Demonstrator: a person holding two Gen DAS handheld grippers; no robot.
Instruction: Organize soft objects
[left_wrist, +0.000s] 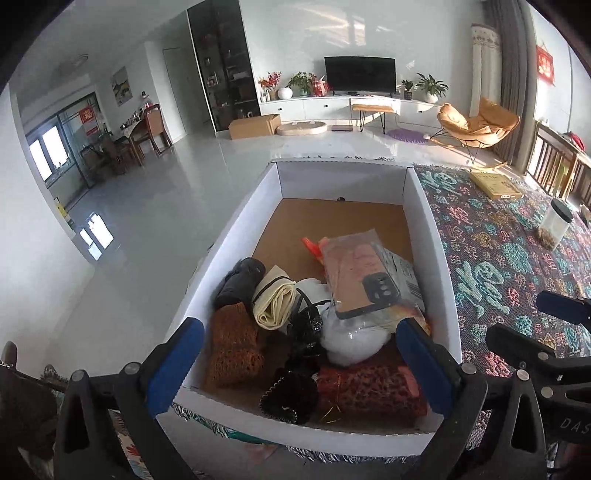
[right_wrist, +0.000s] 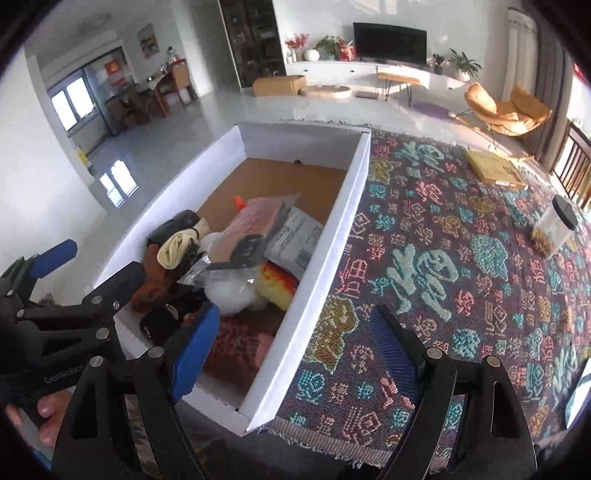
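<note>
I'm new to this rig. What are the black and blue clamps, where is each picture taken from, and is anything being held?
No robot here: a person holds a two-finger gripper in each hand, with a camera on each. One picture looks along the left gripper, the other along the right gripper. Both are open and hold nothing. A white box sits on a patterned cloth, filled with soft things: a cream cloth roll, a brown knit piece, white stuffing and a plastic packet. A jar and book lie nearby.
</note>
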